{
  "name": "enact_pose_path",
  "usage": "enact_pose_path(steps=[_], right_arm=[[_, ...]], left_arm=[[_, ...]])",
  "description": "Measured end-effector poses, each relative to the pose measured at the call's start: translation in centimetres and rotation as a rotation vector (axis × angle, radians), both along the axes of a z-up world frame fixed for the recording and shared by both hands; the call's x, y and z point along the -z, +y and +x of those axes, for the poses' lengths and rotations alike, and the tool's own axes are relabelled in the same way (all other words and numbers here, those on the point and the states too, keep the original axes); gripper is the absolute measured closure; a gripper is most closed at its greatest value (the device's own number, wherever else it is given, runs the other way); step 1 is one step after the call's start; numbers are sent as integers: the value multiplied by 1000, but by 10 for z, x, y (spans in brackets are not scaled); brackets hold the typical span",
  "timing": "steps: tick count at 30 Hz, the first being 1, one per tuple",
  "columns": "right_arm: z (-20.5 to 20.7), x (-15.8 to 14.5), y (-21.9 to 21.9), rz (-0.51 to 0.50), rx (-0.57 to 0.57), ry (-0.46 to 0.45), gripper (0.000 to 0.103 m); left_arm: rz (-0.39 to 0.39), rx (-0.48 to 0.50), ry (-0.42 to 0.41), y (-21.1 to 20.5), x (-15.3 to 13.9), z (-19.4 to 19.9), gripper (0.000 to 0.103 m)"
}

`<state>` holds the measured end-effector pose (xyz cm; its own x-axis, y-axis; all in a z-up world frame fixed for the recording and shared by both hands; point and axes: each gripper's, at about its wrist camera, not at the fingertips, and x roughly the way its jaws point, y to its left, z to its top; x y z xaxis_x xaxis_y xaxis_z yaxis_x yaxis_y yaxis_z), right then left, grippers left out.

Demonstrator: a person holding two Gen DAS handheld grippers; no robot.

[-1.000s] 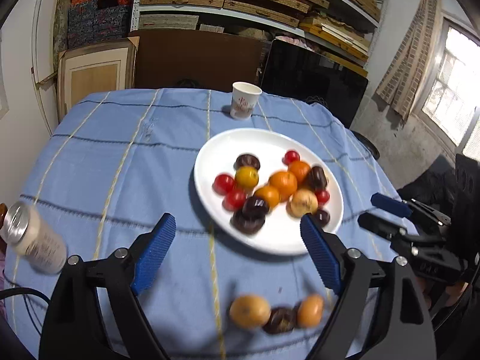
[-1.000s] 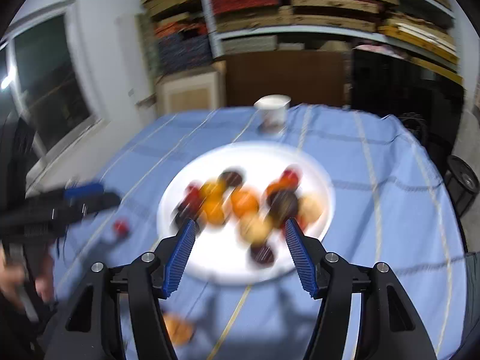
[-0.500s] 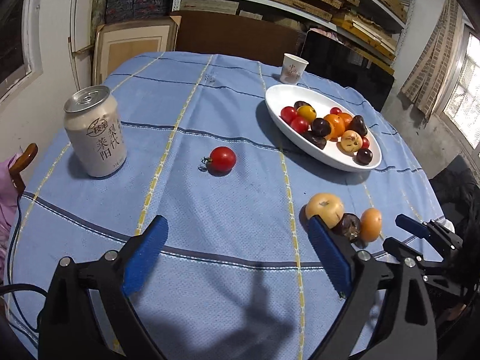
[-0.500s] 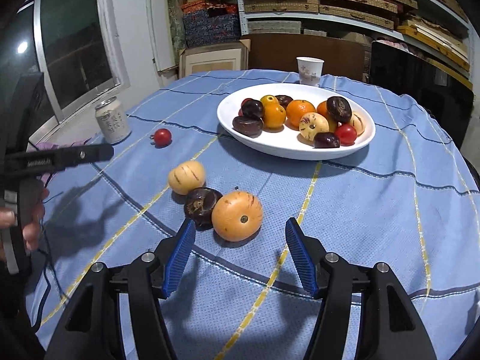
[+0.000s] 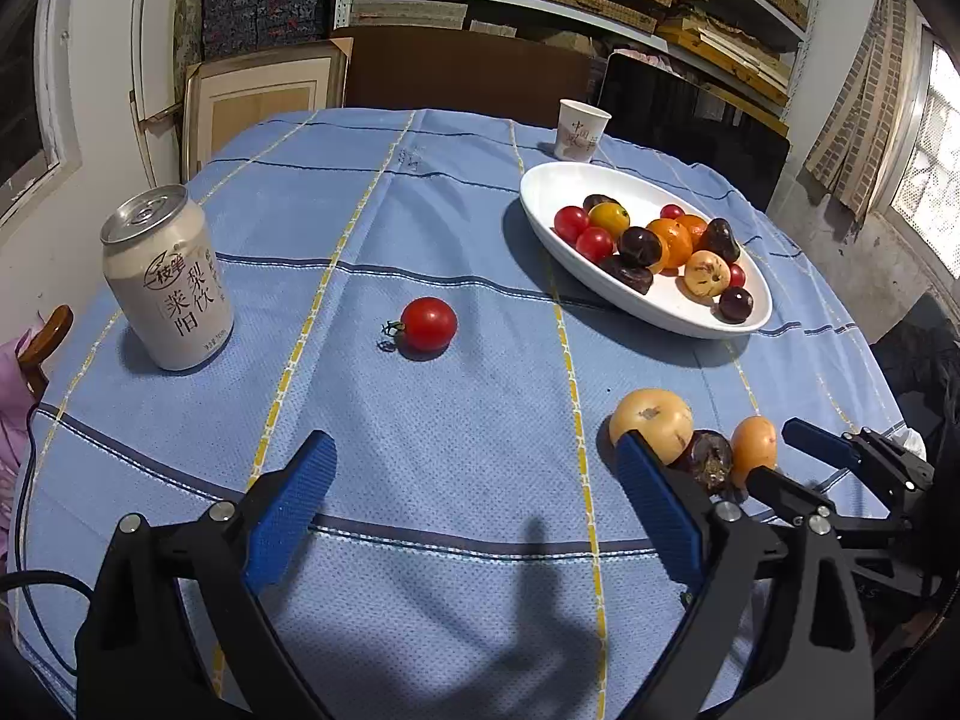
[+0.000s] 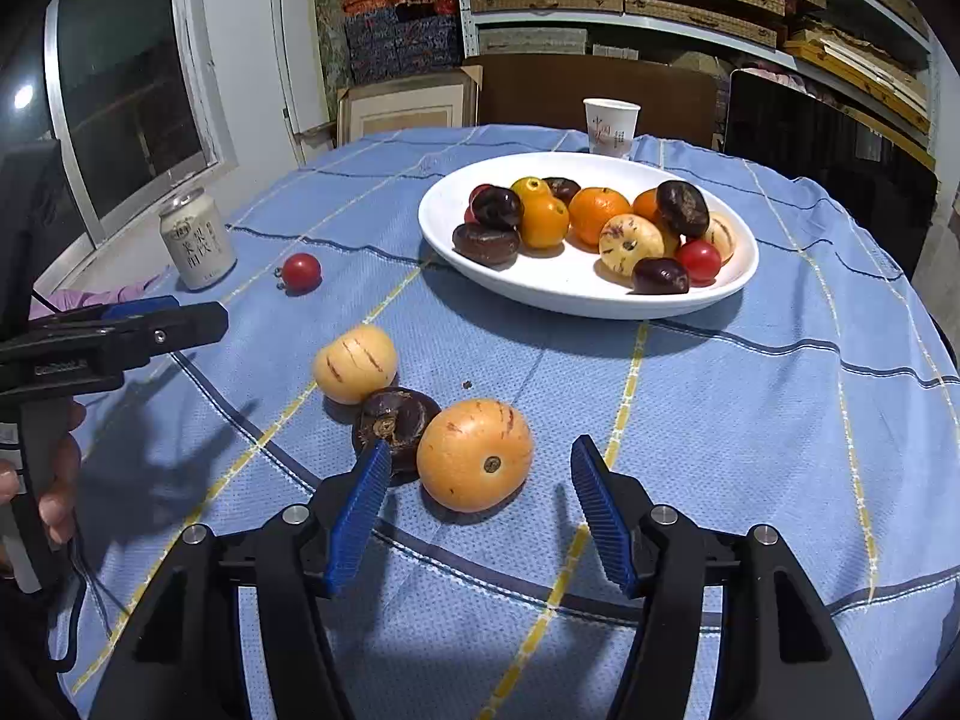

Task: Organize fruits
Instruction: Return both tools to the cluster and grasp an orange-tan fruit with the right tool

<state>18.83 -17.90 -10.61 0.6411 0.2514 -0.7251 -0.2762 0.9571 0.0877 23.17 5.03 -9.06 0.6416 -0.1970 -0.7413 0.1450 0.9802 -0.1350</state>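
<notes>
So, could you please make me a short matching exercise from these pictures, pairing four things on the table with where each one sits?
Things:
1. drink can
2. paper cup
3. lone red tomato
4. dark fruit

Places:
A. squeezed between two yellow-orange fruits
B. behind the white plate
C. by the table's left edge
D. alone on the cloth between can and plate

Pairs: 1-C, 2-B, 3-D, 4-A
</notes>
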Motion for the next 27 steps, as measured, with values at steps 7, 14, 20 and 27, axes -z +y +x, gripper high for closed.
enact_pose_path(steps=[7,14,20,27], right_arm=[[10,4,4,1,9,14,36],[13,7,8,48,-15,31,55],[-1,3,6,52,-38,5,63],[-23,-7,-1,68,-50,-57,63]], left_arm=[[-4,-1,10,0,3,1,11],[-9,-16,11,4,5,3,11],[3,-30,17,6,6,7,11],[69,-44,10,-4,2,32,11]])
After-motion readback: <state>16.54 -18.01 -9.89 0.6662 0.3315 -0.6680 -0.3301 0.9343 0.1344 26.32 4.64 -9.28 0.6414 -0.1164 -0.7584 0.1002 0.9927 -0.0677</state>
